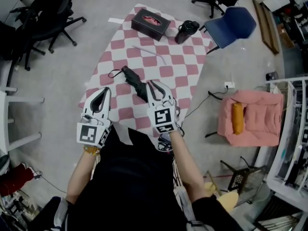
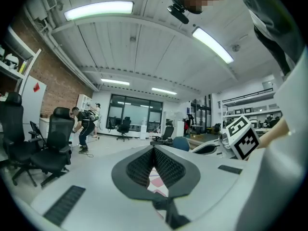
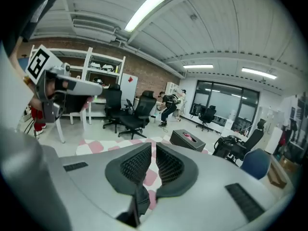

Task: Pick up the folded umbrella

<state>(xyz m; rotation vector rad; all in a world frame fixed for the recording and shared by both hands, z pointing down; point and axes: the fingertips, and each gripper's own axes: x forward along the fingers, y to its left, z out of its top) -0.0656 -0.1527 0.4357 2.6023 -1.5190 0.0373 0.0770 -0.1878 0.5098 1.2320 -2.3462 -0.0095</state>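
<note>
The folded black umbrella (image 1: 133, 81) lies on the pink-and-white checkered mat (image 1: 159, 61) on the floor, its strap looped out to the left. My right gripper (image 1: 153, 84) hovers just to the right of the umbrella's near end and covers part of it; its jaws are shut with nothing between them (image 3: 154, 146). Left of the umbrella and apart from it, my left gripper (image 1: 104, 90) hangs over the mat's near left edge. Its pads meet at the tips and hold nothing (image 2: 154, 149).
On the mat's far end stand a black box (image 1: 150, 24) and a dark jug (image 1: 186, 31), with a thin white strip (image 1: 150, 52) between them and the umbrella. A blue chair (image 1: 231, 25), a pink armchair (image 1: 250, 117), black office chairs (image 1: 45, 13) and white shelving (image 1: 293, 143) ring the mat.
</note>
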